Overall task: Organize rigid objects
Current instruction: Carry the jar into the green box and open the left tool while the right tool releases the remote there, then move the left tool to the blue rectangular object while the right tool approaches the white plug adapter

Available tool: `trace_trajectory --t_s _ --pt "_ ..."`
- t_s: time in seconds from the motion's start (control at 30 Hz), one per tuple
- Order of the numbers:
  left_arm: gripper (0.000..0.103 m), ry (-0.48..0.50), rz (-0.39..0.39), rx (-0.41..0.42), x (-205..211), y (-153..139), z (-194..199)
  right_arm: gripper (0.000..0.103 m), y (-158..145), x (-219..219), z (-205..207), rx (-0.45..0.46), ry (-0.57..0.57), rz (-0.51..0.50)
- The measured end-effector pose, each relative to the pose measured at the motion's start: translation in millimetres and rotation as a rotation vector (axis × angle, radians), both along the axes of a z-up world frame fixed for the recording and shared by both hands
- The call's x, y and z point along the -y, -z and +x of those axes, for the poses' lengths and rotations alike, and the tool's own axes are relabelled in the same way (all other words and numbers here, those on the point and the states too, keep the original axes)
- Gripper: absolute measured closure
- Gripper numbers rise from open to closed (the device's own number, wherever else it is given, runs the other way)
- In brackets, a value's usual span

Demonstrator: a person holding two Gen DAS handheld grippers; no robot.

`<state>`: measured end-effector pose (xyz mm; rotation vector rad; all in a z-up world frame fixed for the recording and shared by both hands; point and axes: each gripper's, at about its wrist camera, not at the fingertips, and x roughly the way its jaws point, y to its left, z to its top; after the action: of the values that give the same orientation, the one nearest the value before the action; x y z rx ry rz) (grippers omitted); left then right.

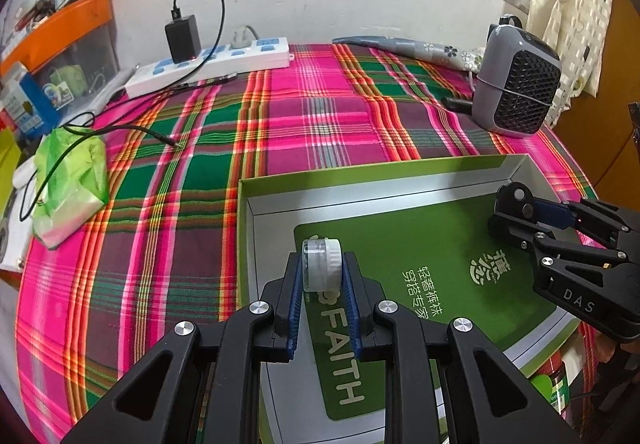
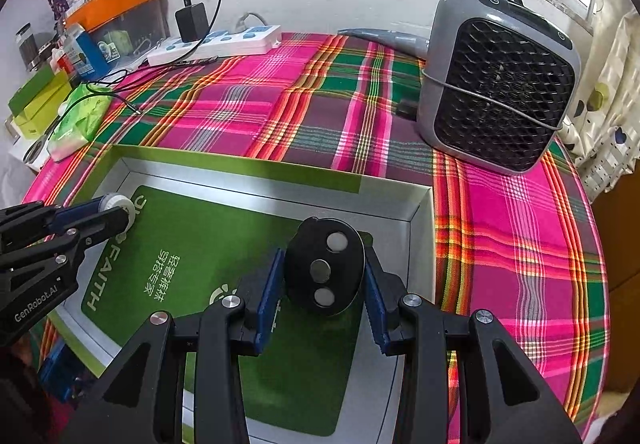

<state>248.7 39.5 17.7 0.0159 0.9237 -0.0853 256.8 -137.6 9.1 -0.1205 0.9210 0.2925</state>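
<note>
A shallow green and silver box [image 1: 400, 174] lies on the plaid cloth, with a green card on its floor [image 1: 420, 244]. My left gripper [image 1: 322, 268] is shut on a small clear jar with a white cap [image 1: 322, 264], held over the box's left part. The jar shows in the right wrist view [image 2: 118, 206]. My right gripper [image 2: 324, 272] is shut on a black disc with three round silver studs [image 2: 324, 270], held over the box's right part [image 2: 420, 212]. The disc also shows in the left wrist view [image 1: 516, 204].
A grey fan heater [image 2: 500, 84] stands at the back right. A white power strip [image 1: 208, 64] with a black charger [image 1: 183, 38] lies at the back. A green packet [image 1: 68, 180] and a loose cable lie left. A jar [image 1: 554, 384] stands beside the box's near right.
</note>
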Motion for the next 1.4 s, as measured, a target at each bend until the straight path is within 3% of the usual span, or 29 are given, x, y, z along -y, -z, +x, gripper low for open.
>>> trace_trajectory --t_s 0.2,0.47,0.67,1.4 --pt "0.083 0.0 -0.003 0.001 1 1 0 0.063 0 1 0 0.001 0.0 0.008" --pt "0.074 0.005 -0.006 0.013 3 -2 -5 0.06 -1 4 -2 0.007 0.009 0.031" --pt "0.073 0.011 -0.004 0.026 5 -8 -14 0.054 -6 8 -7 0.023 0.022 0.046" --pt "0.07 0.002 -0.018 0.105 -3 -37 -58 0.054 -28 18 -45 0.077 0.052 0.085"
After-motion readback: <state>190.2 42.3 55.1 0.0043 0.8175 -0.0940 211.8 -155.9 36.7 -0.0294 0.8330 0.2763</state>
